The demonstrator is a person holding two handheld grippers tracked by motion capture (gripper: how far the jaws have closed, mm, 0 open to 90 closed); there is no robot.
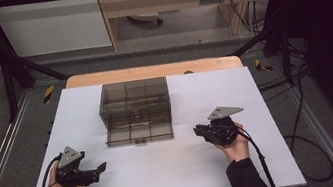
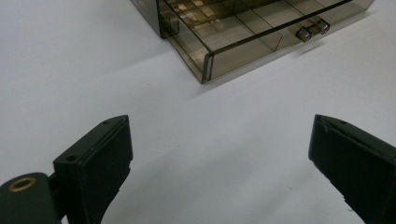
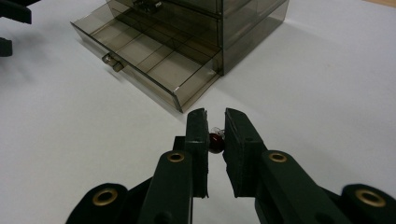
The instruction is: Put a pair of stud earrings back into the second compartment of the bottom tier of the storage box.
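A smoky see-through drawer box (image 1: 134,103) stands mid-table, its bottom drawer (image 1: 139,134) pulled out toward me. That drawer (image 3: 149,60) is split into compartments and has a small metal knob (image 3: 112,61). My right gripper (image 3: 215,122) hovers just in front of the box's right front corner, shut on a small dark red bead-like piece (image 3: 215,141) with a glint of clear or silver on top. From above, the right gripper (image 1: 201,131) points left toward the drawer. My left gripper (image 2: 219,154) is open with nothing between its fingers, low at the near left (image 1: 97,171), facing the drawer (image 2: 243,37).
The white table top (image 1: 177,173) lies on a wooden board (image 1: 151,70). Black frame posts, cables and a floor rail surround the table. The left gripper (image 3: 9,28) appears far off at the top left of the right gripper view.
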